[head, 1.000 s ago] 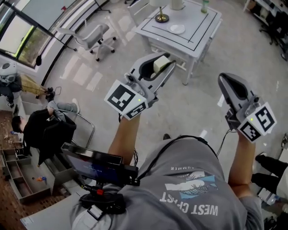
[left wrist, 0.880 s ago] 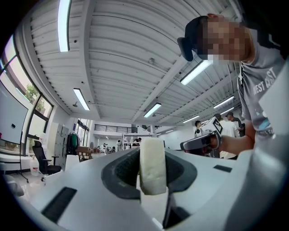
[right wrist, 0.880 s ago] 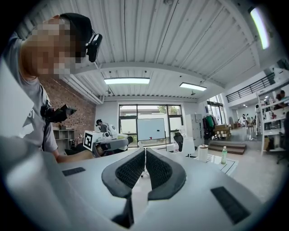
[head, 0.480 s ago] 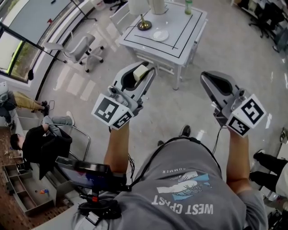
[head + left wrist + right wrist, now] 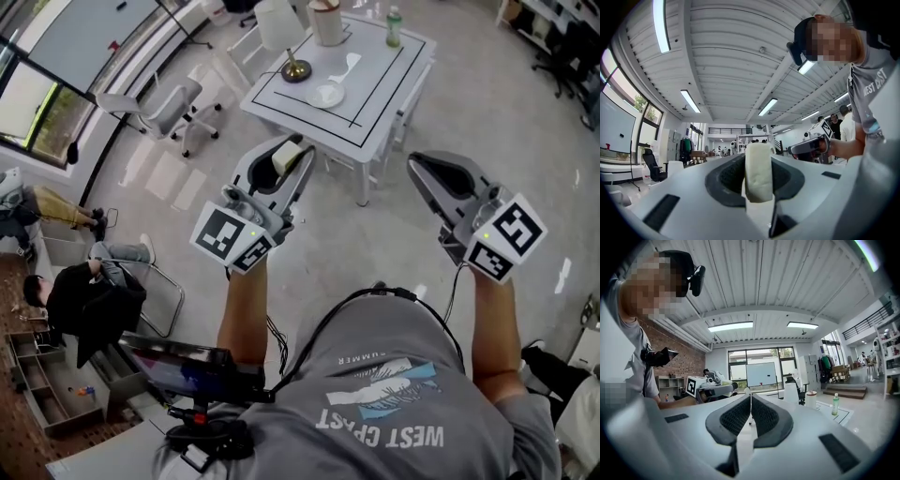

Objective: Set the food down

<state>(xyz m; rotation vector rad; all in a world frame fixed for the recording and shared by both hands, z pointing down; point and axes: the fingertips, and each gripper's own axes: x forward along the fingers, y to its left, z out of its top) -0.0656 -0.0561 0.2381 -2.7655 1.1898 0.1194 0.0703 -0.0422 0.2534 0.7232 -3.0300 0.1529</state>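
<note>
**Carry phase: food nearing the desk**

The left claw [image 5: 291,161] is clamped on a pale block of food [image 5: 758,171], carried over the floor. The right claw [image 5: 750,416] is closed together and empty. Over the last second the white desk [image 5: 380,70] has drawn closer but remains ahead. Set-down, likely near the plate [image 5: 328,95], requires further approach.

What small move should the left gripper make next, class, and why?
Probably carry forward to above the white table, near the small white plate. The left gripper is clamped on the pale food block, which hangs over bare floor, short of the table's edge, so releasing now would drop it.
</note>
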